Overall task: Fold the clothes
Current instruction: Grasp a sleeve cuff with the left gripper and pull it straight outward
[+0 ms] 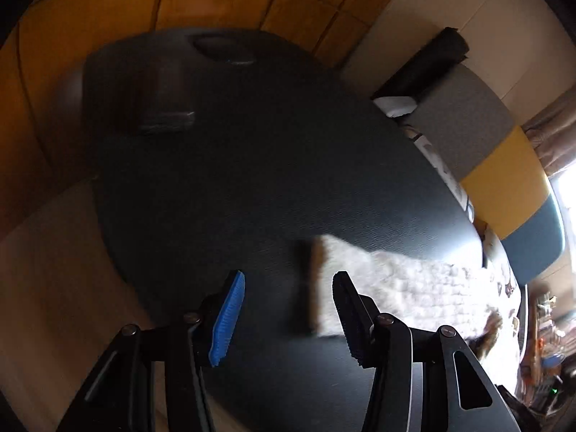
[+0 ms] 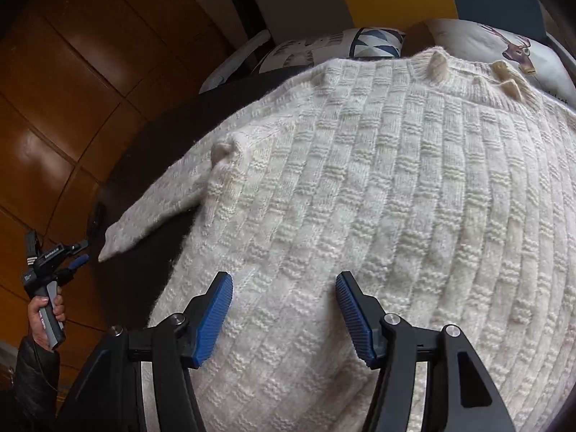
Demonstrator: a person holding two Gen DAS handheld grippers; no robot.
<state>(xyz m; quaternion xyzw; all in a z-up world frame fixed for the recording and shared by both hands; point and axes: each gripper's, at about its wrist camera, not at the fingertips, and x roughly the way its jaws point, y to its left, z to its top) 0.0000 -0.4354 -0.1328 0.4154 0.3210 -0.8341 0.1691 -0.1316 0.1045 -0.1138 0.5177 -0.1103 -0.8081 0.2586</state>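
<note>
While the cream knitted sweater [image 2: 378, 198] lies spread flat on the dark table [image 1: 252, 162], the right gripper [image 2: 284, 311] hovers over its lower part with jaws spread and nothing between them. Off to the left, the left gripper [image 1: 288, 315], held in a hand [image 2: 45, 311], is likewise spread wide above bare tabletop just beside the sweater's sleeve [image 1: 334, 277].

The sweater [image 2: 378, 187] is cream wool-like knit, fuzzy, with raised ribbed blocks. The table [image 1: 252, 165] is matt dark with a fine grain. Gripper pads [image 2: 212, 320] are ridged blue rubbery plastic; the wall panels [image 2: 64, 72] are glossy wood
</note>
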